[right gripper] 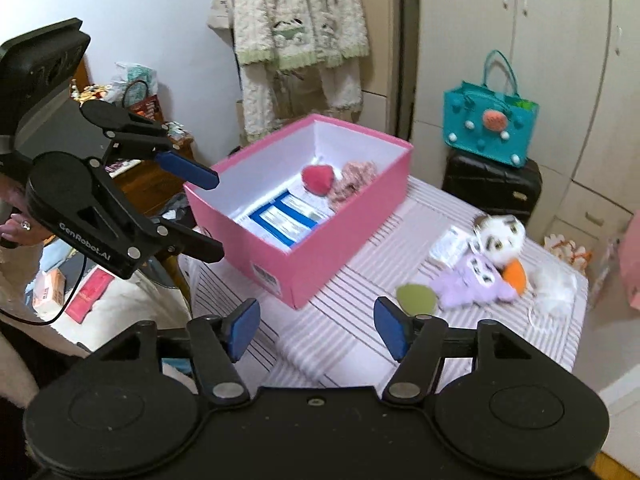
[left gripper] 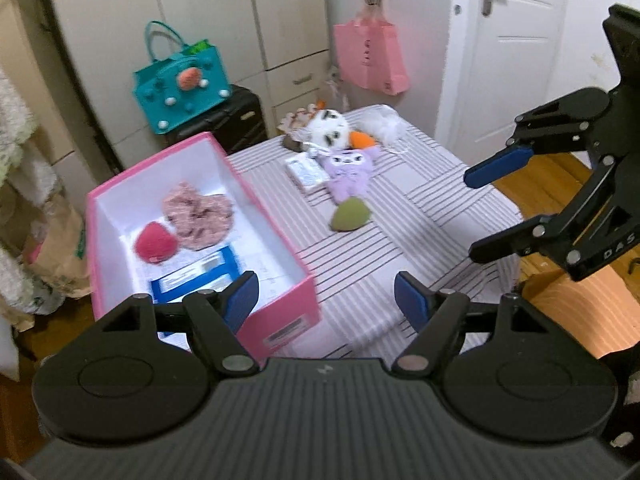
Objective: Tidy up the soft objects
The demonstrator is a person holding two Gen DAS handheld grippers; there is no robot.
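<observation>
Both claws wide apart, nothing held: left gripper [left gripper: 326, 298] near the pink box [left gripper: 280, 312], right gripper [right gripper: 316, 322] over the striped table [right gripper: 360, 344]. Red plush [left gripper: 155, 244] and pink scrunchie [left gripper: 200, 216] already in the box. Green pad [right gripper: 416, 298] and purple plush [right gripper: 476, 284] still out, to the right of the box.

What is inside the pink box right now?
Inside the pink box lie a red plush piece, a pinkish crocheted piece touching it, and blue-bordered packets on the floor. Whatever lies beneath those is covered.
</observation>
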